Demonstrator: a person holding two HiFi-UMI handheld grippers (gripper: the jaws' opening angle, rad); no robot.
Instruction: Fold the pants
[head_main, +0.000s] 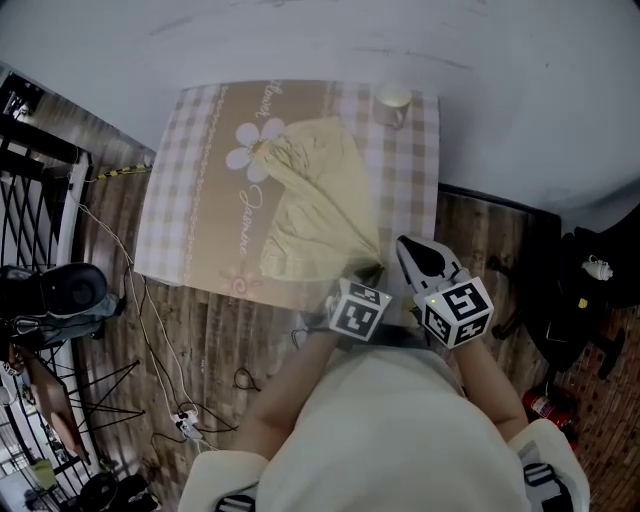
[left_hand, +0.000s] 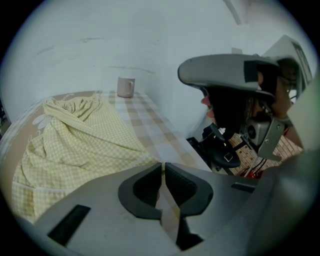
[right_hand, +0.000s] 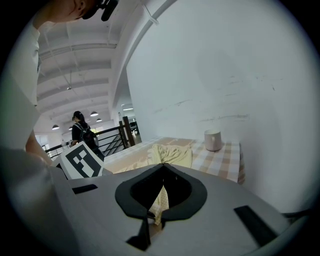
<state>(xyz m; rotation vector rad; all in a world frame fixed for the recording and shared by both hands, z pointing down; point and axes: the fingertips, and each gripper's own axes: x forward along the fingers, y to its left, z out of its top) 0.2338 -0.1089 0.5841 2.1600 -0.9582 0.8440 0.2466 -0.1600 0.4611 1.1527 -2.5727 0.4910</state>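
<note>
The pale yellow checked pants (head_main: 320, 200) lie crumpled on the checked tablecloth (head_main: 190, 200), narrowing toward the table's near right corner. There my left gripper (head_main: 368, 278) stands beside my right gripper (head_main: 415, 255). In the left gripper view the jaws of the left gripper (left_hand: 162, 167) are shut, with a strip of cloth between them and the pants (left_hand: 75, 145) spreading away to the left. In the right gripper view the right gripper (right_hand: 162, 170) is shut on a fold of yellow fabric that hangs between its jaws. The rest of the pants (right_hand: 172, 152) lies beyond.
A white mug (head_main: 392, 103) stands at the table's far right corner, close to the white wall. A black railing (head_main: 30, 200) and cables (head_main: 150, 340) lie to the left on the wooden floor. A black chair base (head_main: 560, 320) sits to the right. A person (right_hand: 80, 131) stands far off.
</note>
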